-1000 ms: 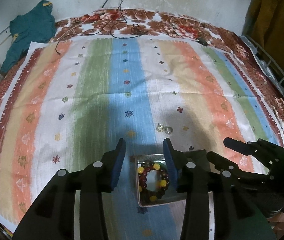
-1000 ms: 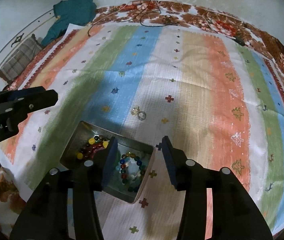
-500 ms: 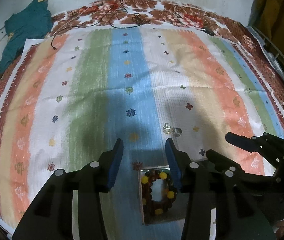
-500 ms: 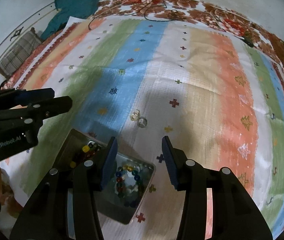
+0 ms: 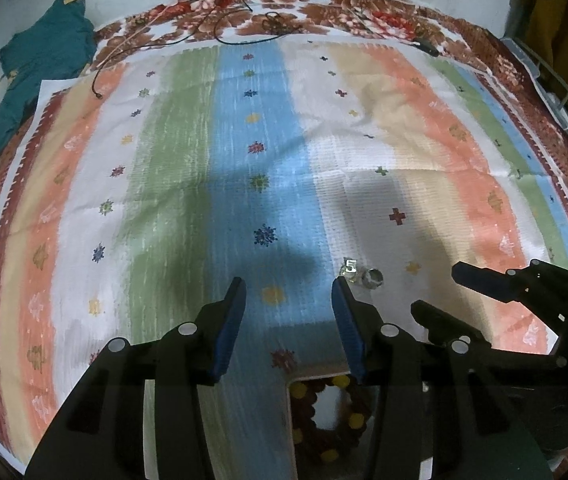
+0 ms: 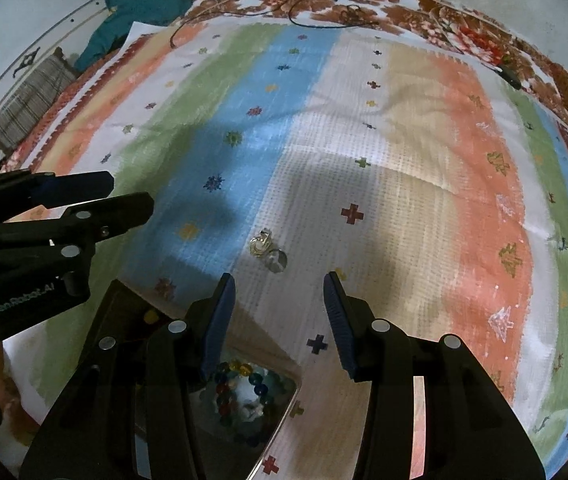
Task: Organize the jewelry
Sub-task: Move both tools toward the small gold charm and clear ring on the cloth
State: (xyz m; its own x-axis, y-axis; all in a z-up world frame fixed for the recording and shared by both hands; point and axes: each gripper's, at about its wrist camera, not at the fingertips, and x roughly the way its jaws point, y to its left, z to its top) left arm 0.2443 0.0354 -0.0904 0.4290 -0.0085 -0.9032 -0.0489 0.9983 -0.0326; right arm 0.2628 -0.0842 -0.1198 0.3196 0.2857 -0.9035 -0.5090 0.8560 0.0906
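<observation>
Two small silver rings [image 5: 371, 278] [image 6: 276, 260] lie side by side on the striped cloth, just ahead of both grippers. A metal box [image 5: 315, 373] [image 6: 282, 424] sits under the fingers at the bottom of each view. It holds a dark red bracelet with yellow beads [image 5: 323, 420] and a multicoloured bead bracelet [image 6: 244, 392]. My left gripper [image 5: 287, 286] [image 6: 130, 194] is open over the blue stripe, with the rings just right of its right fingertip. My right gripper [image 6: 278, 280] [image 5: 437, 288] is open, and the rings lie just beyond its gap.
The striped cloth [image 5: 172, 184] covers a floral bedspread [image 5: 323, 8]. Black cables [image 5: 240, 20] trail across the far edge. A teal garment [image 5: 40, 64] and a plaid cushion [image 6: 28, 100] lie far left. A wire rack [image 5: 559, 92] stands at the right.
Both grippers have moved forward and down toward the rings. The box has slid to the bottom of both views. The left jaws stand slightly wider.
</observation>
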